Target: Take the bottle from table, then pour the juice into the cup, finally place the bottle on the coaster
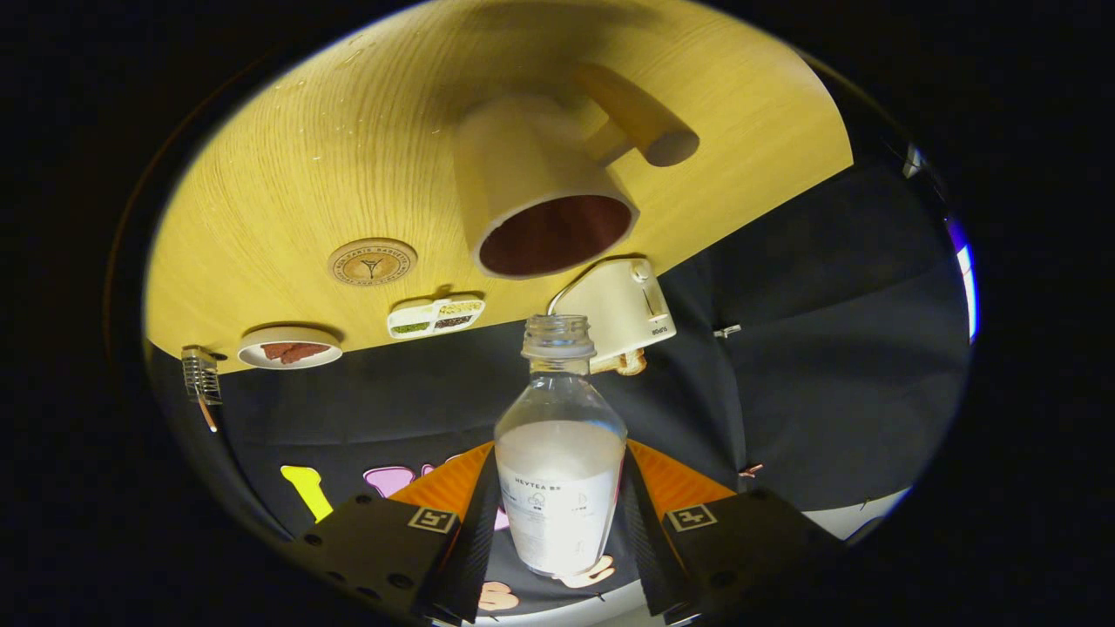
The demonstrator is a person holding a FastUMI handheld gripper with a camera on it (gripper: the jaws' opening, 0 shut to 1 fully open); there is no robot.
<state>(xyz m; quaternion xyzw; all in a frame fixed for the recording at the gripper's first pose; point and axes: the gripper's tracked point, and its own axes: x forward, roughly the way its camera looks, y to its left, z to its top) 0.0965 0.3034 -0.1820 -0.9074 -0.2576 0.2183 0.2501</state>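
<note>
My gripper point(559, 509) is shut on a clear bottle point(559, 453) with white juice inside and no cap on its neck. Both fingers point(475, 531) press its labelled lower body from either side. The whole view is rolled over, so the wooden table point(348, 157) appears above. Just beyond the bottle's open mouth is a cream cup point(536, 187) with a dark red inside and a wooden handle; its opening faces the bottle. A round wooden coaster point(372, 261) lies on the table to the cup's side, apart from it.
A cream kettle point(620, 309) stands near the table's edge close to the bottle's neck. A small divided tray point(435, 316), a round dish point(289, 348) with red-brown pieces and a wire utensil point(202, 379) also sit along that edge.
</note>
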